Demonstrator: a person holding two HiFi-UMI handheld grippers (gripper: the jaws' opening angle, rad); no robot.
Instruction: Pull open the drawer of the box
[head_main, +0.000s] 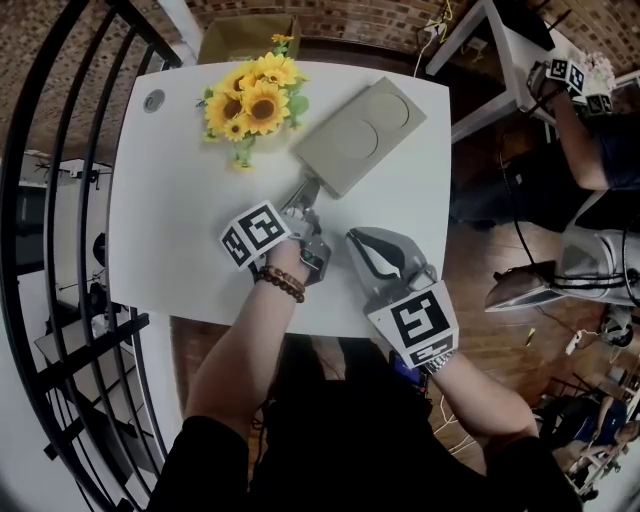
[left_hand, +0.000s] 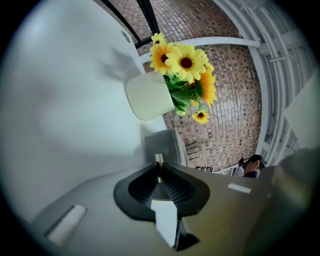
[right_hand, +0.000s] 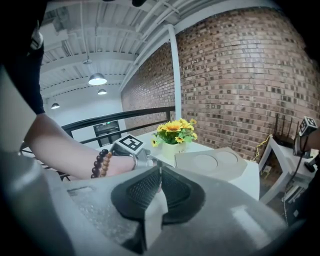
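- The flat grey-beige box (head_main: 360, 135) with two round recesses in its lid lay on the white counter (head_main: 190, 230), just beside the white pot of yellow sunflowers (head_main: 252, 100).
- Left gripper (head_main: 303, 200): jaws drawn nearly together, pinching the thin pale pull tab (left_hand: 159, 159) at the box's near end (grey drawer front directly behind).
- Right gripper (head_main: 365, 240): jaws closed together, holding nothing, near the counter's front edge, apart from the box.

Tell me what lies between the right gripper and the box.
Only bare white table separates the right gripper from the box, in the head view; the left gripper, pinching the drawer pull, stands aside.
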